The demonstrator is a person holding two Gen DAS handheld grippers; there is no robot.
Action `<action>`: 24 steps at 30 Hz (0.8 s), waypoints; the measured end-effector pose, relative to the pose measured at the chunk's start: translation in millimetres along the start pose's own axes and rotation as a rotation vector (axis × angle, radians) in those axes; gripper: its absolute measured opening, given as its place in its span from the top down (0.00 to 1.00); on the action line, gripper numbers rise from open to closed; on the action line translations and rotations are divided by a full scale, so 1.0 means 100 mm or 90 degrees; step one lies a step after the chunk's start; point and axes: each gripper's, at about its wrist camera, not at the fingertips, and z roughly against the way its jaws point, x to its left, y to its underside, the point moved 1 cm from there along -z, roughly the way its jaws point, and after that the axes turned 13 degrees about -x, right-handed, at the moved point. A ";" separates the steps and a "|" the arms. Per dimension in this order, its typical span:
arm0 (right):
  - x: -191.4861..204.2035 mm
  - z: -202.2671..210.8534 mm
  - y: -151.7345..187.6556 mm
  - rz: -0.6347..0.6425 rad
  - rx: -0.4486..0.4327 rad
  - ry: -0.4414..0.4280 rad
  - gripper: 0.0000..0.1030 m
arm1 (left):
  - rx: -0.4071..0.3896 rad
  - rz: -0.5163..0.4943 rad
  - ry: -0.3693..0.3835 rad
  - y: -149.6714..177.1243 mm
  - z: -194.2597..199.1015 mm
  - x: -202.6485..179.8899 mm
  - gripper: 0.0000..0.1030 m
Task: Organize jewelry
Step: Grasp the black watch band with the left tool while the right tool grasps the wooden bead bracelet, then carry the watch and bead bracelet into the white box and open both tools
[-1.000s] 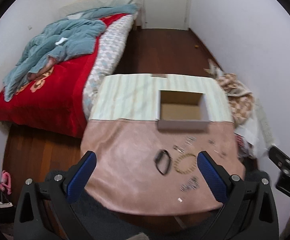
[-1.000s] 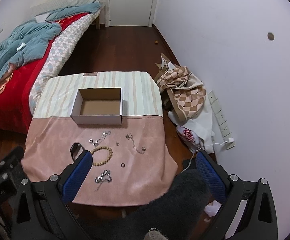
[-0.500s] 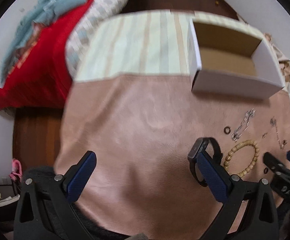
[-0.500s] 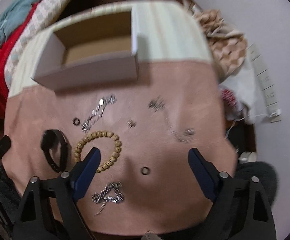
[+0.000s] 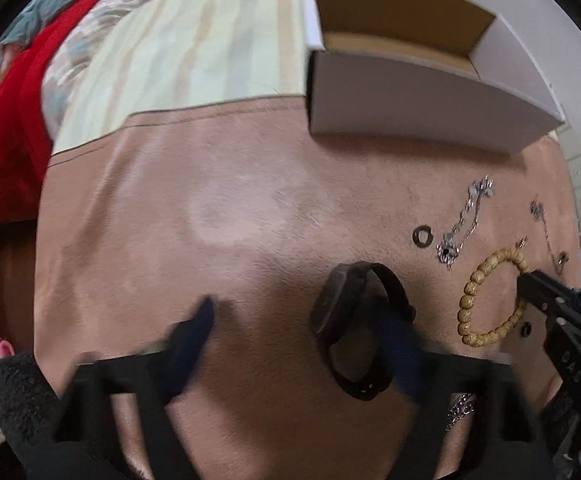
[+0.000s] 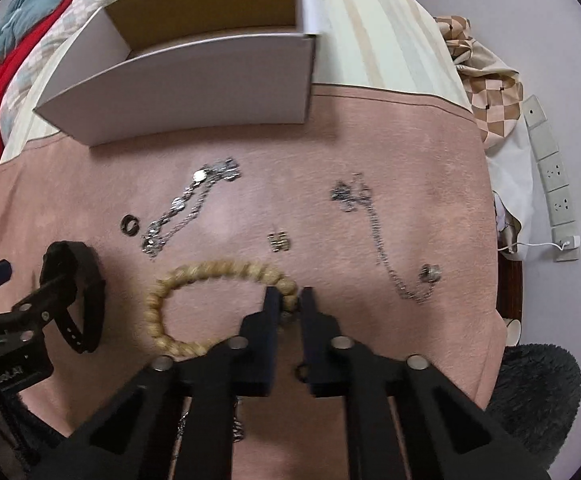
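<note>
While both grippers point down at the pink cloth that covers the near part of the table, the jewelry lies spread across it, in front of an open white cardboard box whose brown inside is bare where it shows.

Farthest left in the right wrist view is the black watch band, a closed loop lying flat. The left gripper is blurred over it, its jaws closing: one blue finger stands on bare cloth to the left of the band, the other reaches into or over the loop, so the band's left side lies between them. Whether either pad touches it yet, I cannot tell.

Just beyond the band sits a small dark ring, and beside that a silver chain bracelet runs slantwise toward the box. Below these lies the wooden bead bracelet, a pale ring of beads. The right gripper has its jaws drawn nearly together on the bracelet's right end, with a bead or two pinched between the black fingertips; they are closing on it.

Further right come a small silver clasp-like piece and then a thin silver necklace trailing toward the cloth's right edge. Another small ring and a second silver chain peek out under the grippers.
</note>
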 end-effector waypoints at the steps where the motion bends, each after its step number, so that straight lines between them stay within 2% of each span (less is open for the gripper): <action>1: 0.00 0.01 0.00 0.003 0.003 0.000 0.90 | -0.009 0.002 0.011 0.00 0.01 -0.02 0.61; 4: 0.03 0.01 -0.02 0.020 -0.001 0.011 0.90 | -0.027 -0.009 0.011 0.02 0.07 -0.04 0.88; 8: 0.08 0.01 -0.03 0.020 -0.010 0.013 0.90 | -0.048 -0.011 0.002 0.04 0.17 0.00 0.91; 11: 0.03 0.00 -0.04 -0.005 -0.013 0.002 0.91 | -0.060 -0.013 0.001 -0.06 0.18 0.03 0.91; 14: -0.04 0.03 -0.05 -0.035 -0.014 -0.021 0.91 | -0.074 -0.021 0.000 -0.24 0.37 0.07 0.91; 24: -0.04 0.57 -0.21 -0.046 -0.096 -0.065 0.91 | -0.138 -0.024 0.024 -0.50 0.83 0.03 0.91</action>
